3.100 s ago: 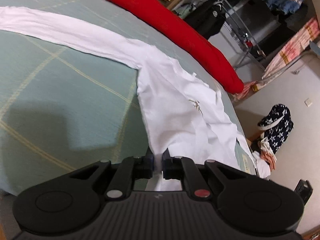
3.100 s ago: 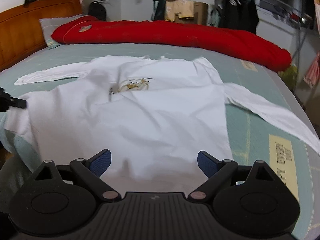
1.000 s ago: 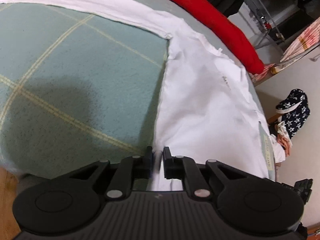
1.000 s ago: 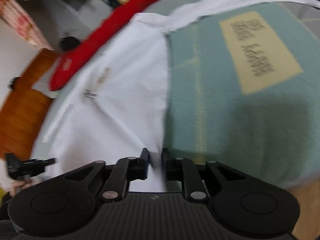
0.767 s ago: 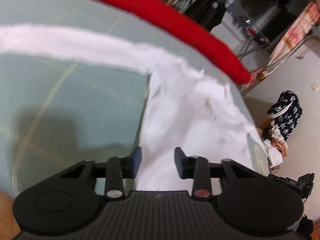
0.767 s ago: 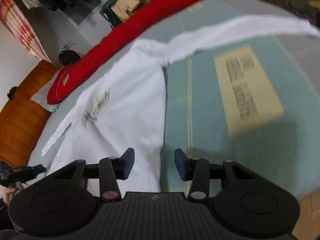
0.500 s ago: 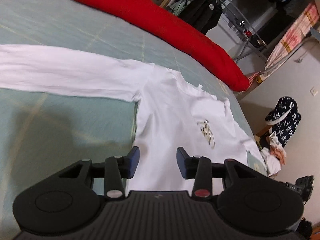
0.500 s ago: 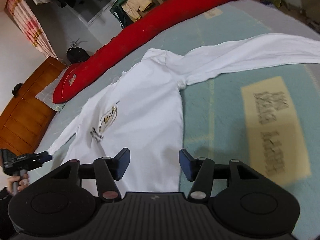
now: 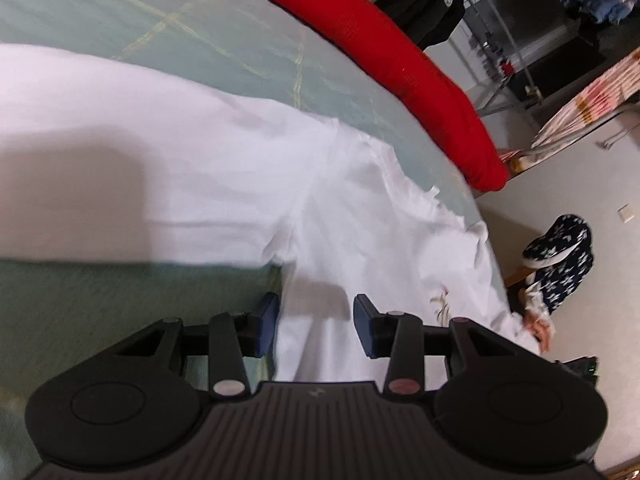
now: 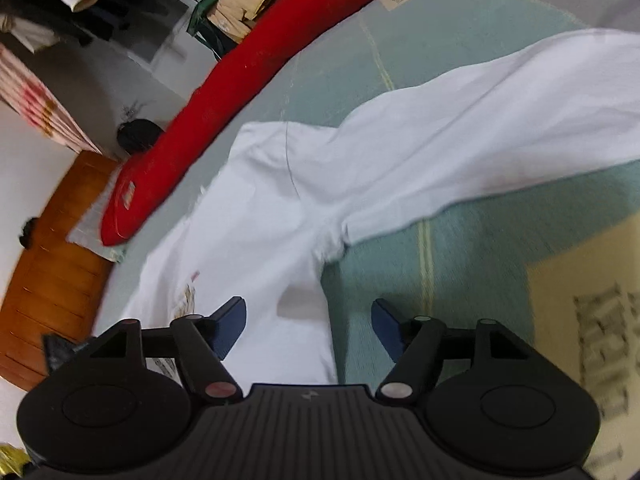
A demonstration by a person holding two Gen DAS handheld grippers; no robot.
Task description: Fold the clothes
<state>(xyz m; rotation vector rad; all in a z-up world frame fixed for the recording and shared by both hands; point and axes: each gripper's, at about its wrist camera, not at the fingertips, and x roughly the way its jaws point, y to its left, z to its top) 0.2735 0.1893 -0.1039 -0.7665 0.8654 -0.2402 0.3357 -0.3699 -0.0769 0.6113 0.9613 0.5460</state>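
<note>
A white long-sleeved shirt lies spread face up on the pale green bedspread. In the left wrist view one sleeve runs off to the left, and my left gripper hovers open just below that armpit, over the shirt's side edge. In the right wrist view the same shirt shows its other sleeve stretching right. My right gripper is open above the side seam under that armpit. Neither gripper holds any cloth.
A long red quilt roll lies along the far side of the bed, also in the right wrist view. A wooden headboard is at the left. A clothes rack and a dark patterned garment stand beyond the bed.
Both grippers were shut on the shirt's bottom hem a second ago. They let go, opened, and moved up along the shirt's sides to the armpits.
</note>
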